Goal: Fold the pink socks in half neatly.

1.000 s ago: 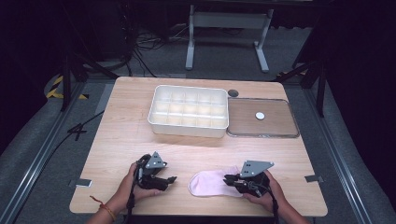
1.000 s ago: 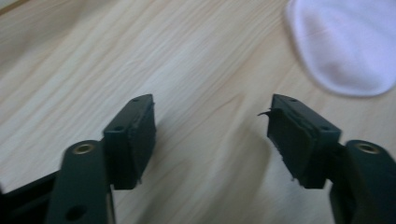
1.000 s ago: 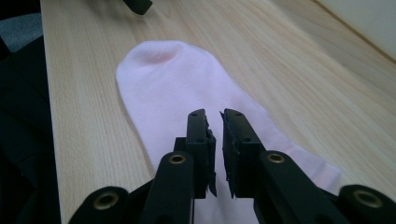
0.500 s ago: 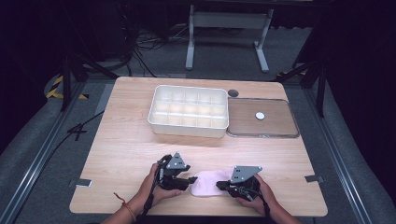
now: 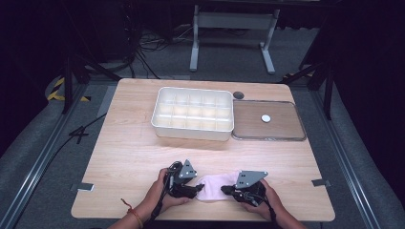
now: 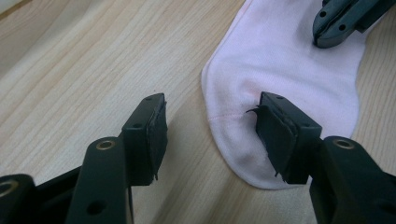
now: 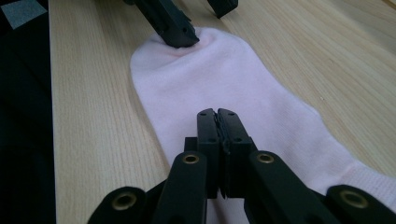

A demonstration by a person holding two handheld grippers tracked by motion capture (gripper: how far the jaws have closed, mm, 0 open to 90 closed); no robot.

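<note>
Left gripper (image 6: 210, 135) gapes over the sock (image 5: 215, 187) toe at the near edge; right gripper (image 7: 218, 122) pressed closed on top, seemingly empty. Soft, limp: pinch an edge.

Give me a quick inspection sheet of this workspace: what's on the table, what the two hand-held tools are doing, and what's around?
Surface: light wooden table, tape bits at edges.
Job's things: pale pink fabric sock lying flat near the front edge.
Clutter: white plastic divided bin; clear-rimmed flat lid carrying a small white disc.
Grippers: left tool open, straddling the sock's rounded end; right tool shut, pressed on the sock.
Cables: black cables on the floor behind.
Surroundings: grey metal stand, dark room.
</note>
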